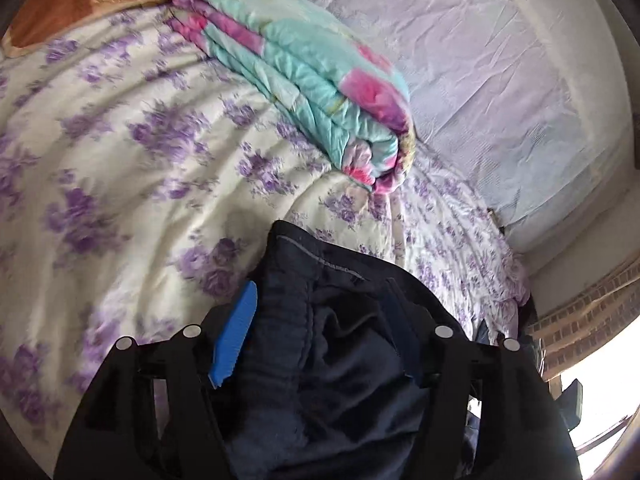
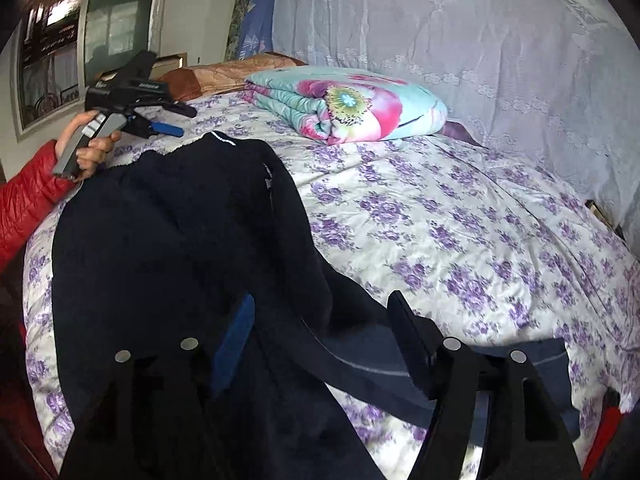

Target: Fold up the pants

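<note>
Dark navy pants (image 2: pixel 180 248) lie on the flowered bedspread (image 2: pixel 460 220), bunched along the left side with a waistband or hem strip toward the front right. In the left wrist view the pants (image 1: pixel 320 340) fill the gap between my left gripper's (image 1: pixel 324 300) wide-apart fingers, whose blue pad (image 1: pixel 236 336) shows at left. In the right wrist view my right gripper (image 2: pixel 320 308) is also open, with pants cloth lying between and over its fingers. The left gripper (image 2: pixel 160 120) also shows there, held by a hand in a red sleeve above the pants' far end; it looks open.
A folded turquoise and pink quilt (image 2: pixel 348 104) lies at the head of the bed; it also shows in the left wrist view (image 1: pixel 304 76). A pale lace-covered backrest (image 2: pixel 460 40) stands behind. A brown pillow (image 2: pixel 224 74) lies at back left. A window (image 2: pixel 80 32) is at far left.
</note>
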A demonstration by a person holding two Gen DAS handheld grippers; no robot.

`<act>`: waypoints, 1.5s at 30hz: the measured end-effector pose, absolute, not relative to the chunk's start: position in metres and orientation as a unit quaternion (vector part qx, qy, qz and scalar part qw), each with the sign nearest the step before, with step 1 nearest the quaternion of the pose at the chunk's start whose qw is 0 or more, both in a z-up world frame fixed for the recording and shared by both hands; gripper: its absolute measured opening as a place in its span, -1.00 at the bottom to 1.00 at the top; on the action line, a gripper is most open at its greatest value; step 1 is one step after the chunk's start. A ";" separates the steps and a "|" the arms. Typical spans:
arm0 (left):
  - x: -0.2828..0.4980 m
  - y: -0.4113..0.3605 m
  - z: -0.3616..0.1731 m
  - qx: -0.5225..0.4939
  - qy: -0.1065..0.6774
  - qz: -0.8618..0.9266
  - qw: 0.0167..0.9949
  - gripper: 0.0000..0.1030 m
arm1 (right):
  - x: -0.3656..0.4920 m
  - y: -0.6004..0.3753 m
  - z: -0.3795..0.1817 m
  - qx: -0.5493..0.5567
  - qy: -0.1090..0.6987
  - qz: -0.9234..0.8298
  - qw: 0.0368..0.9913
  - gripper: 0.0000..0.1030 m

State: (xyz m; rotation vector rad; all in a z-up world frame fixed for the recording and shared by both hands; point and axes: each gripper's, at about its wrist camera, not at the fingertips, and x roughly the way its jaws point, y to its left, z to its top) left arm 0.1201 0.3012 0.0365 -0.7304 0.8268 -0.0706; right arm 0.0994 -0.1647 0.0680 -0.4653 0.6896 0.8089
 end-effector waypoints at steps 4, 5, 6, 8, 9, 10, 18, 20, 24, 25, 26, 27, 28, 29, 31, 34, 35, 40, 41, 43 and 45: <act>0.151 0.291 0.028 -0.320 0.426 -0.019 0.846 0.20 | 0.113 -0.134 0.045 -0.269 0.350 0.380 0.813 -0.71; 0.156 0.290 0.028 -0.317 0.429 -0.019 0.846 0.20 | 0.117 -0.131 0.042 -0.268 0.359 0.375 0.811 -0.90; 0.159 0.289 0.028 -0.314 0.431 -0.019 0.846 0.19 | 0.118 -0.131 0.041 -0.265 0.359 0.370 0.815 -0.90; 0.164 0.287 0.029 -0.307 0.434 -0.027 0.847 -0.45 | 0.108 -0.131 0.048 -0.273 0.334 0.367 0.824 -0.90; 0.165 0.286 0.030 -0.307 0.438 -0.041 0.844 -1.00 | 0.101 -0.133 0.052 -0.274 0.324 0.364 0.829 -0.90; 0.162 0.285 0.031 -0.313 0.436 -0.054 0.842 -1.00 | 0.094 -0.136 0.058 -0.271 0.315 0.362 0.835 -0.90; 0.135 0.299 0.053 -0.315 0.410 -0.006 0.856 0.53 | 0.049 -0.151 0.087 -0.264 0.288 0.365 0.845 -0.90; 0.137 0.303 0.052 -0.321 0.401 0.015 0.858 0.79 | 0.036 -0.151 0.092 -0.267 0.280 0.369 0.845 -0.90; 0.154 0.294 0.045 -0.339 0.424 -0.055 0.838 0.12 | 0.019 -0.150 0.095 -0.274 0.277 0.369 0.844 -0.90; 0.158 0.288 0.044 -0.323 0.433 -0.056 0.840 -0.05 | 0.017 -0.150 0.096 -0.275 0.277 0.368 0.844 -0.90; 0.159 0.281 0.045 -0.298 0.438 -0.043 0.847 -0.32 | 0.014 -0.151 0.096 -0.274 0.278 0.367 0.844 -0.90; 0.158 0.277 0.046 -0.281 0.439 -0.039 0.853 -0.51 | 0.012 -0.152 0.097 -0.272 0.278 0.366 0.846 -0.90; 0.155 0.276 0.047 -0.275 0.435 -0.046 0.856 -0.57 | 0.009 -0.153 0.098 -0.270 0.277 0.365 0.847 -0.90; 0.149 0.277 0.050 -0.278 0.427 -0.054 0.859 -0.62 | 0.007 -0.156 0.099 -0.267 0.277 0.364 0.848 -0.90; 0.130 0.284 0.059 -0.291 0.406 -0.067 0.864 -0.64 | -0.001 -0.161 0.101 -0.261 0.274 0.363 0.852 -0.90; 0.088 0.292 0.080 -0.295 0.373 -0.083 0.876 -0.67 | -0.022 -0.169 0.106 -0.256 0.261 0.368 0.855 -0.90; 0.072 0.293 0.087 -0.291 0.363 -0.084 0.881 -0.87 | -0.032 -0.171 0.107 -0.256 0.256 0.372 0.855 -0.90; -0.020 0.310 0.086 -0.296 0.336 -0.079 0.890 -0.93 | -0.091 -0.187 0.092 -0.240 0.264 0.398 0.845 -0.90; -0.035 0.313 0.079 -0.306 0.340 -0.073 0.886 -0.93 | -0.103 -0.188 0.084 -0.238 0.272 0.404 0.840 -0.90; -0.059 0.314 0.060 -0.333 0.361 -0.074 0.868 -0.92 | -0.123 -0.188 0.064 -0.244 0.286 0.415 0.828 -0.90; -0.071 0.304 0.048 -0.342 0.379 -0.090 0.855 -0.76 | -0.131 -0.185 0.050 -0.248 0.299 0.418 0.821 -0.90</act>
